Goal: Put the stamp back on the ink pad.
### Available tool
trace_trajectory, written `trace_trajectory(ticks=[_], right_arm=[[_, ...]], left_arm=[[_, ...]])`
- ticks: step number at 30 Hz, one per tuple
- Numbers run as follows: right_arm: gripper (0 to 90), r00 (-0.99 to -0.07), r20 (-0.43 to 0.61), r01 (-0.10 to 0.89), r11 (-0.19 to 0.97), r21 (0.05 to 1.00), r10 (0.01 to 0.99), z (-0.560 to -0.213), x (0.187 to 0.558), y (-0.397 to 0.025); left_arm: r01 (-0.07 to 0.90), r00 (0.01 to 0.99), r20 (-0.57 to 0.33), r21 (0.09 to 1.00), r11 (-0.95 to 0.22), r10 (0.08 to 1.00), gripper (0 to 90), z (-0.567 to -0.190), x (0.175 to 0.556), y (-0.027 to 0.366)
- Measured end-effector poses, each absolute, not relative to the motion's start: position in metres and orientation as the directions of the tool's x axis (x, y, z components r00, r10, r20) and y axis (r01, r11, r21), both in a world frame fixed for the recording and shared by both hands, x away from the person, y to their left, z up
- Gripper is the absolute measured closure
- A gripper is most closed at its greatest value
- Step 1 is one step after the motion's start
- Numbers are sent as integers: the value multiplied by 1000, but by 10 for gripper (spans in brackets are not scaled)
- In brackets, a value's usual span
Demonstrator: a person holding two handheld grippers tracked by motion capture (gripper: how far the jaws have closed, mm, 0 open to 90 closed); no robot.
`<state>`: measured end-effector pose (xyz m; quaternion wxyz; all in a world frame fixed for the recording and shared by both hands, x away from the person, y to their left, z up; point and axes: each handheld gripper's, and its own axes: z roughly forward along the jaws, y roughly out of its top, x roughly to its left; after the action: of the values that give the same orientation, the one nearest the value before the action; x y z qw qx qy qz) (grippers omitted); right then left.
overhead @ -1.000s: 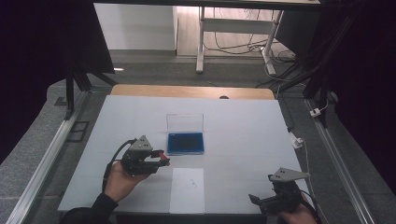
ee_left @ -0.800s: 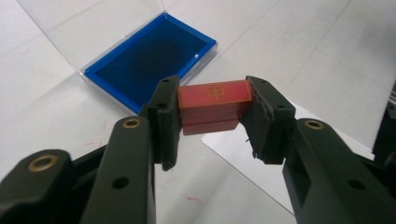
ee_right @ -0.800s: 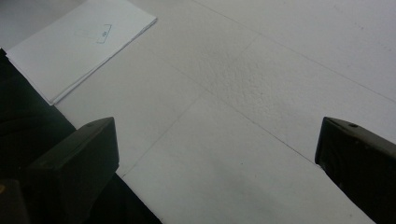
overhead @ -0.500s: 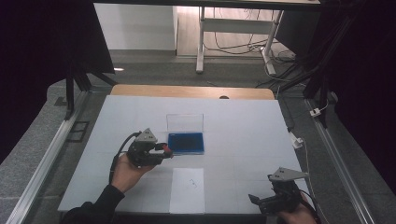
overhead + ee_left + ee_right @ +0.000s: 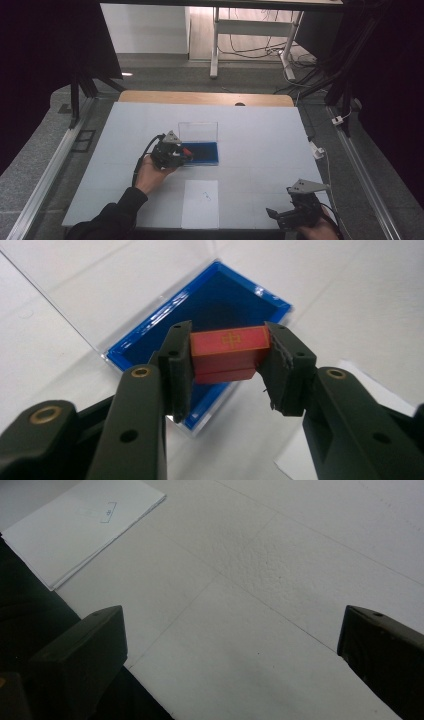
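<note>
red block (image 5: 229, 352) sits clamped between the jaws of the left gripper (image 5: 227, 360), its long axis running jaw to jaw, gold mark facing up, held just above the near left corner of the blue-lined tray (image 5: 235, 300). right gripper (image 5: 230, 645) gapes wide over bare table (image 5: 280, 580), near right.

This is a lab or recording studio set up for test work. A white table (image 5: 250, 135) stands between metal rails (image 5: 45, 175) at 9 and 3 o'clock, black curtains (image 5: 50, 45) hang on both sides, and loose cables (image 5: 250, 50) lie on the floor at 12 o'clock.
</note>
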<state>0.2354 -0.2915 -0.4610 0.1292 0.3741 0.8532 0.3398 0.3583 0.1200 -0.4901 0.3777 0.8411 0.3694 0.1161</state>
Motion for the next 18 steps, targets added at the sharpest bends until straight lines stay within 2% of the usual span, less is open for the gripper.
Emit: trace_trajectory(ticks=[12,15,18], right_arm=[[0,-687,34,550,490,676,725,-461,236,-292],[0,-688,33,549,491,677,725,-461,235,-292],[0,-688,32,548,490,678,725,-461,235,-292]], left_arm=[[552,675,-48,695,-460,737,564,-507,373,113],[550,667,-42,701,-454,744,491,-506,373,113],[560,664,-82,714,-421,744,377,-500,372,117]])
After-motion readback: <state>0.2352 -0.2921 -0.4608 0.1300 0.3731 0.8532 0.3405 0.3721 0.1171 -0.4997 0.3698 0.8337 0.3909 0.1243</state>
